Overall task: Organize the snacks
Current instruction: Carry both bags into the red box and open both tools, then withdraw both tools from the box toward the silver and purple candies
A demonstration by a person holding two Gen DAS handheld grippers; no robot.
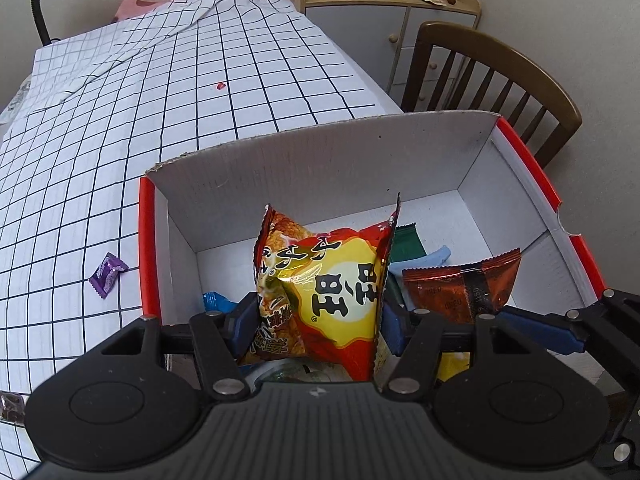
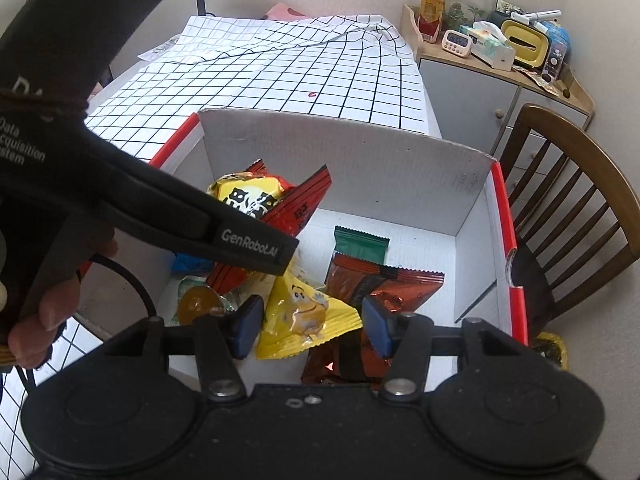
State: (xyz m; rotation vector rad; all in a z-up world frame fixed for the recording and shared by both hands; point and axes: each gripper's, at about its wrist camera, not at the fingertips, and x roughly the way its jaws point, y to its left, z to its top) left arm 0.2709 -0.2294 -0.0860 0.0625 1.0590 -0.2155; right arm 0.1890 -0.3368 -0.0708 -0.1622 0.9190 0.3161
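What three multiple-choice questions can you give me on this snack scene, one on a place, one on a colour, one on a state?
1. Where does the purple candy lie?
A. Inside the box
B. On the checked cloth beside the box
C. On the chair

2. What colour is the box's outer edge?
A. Red
B. Green
C. Blue

3. What state is the red and yellow snack bag in?
A. Lying flat on the cloth
B. Torn open and empty
C. Held upright between the left gripper's fingers, over the box

Answers:
1 B: the purple candy rests on the checked cloth, outside the box.
2 A: red strips run along its sides.
3 C: the red and yellow snack bag stands between the fingers of the left gripper.
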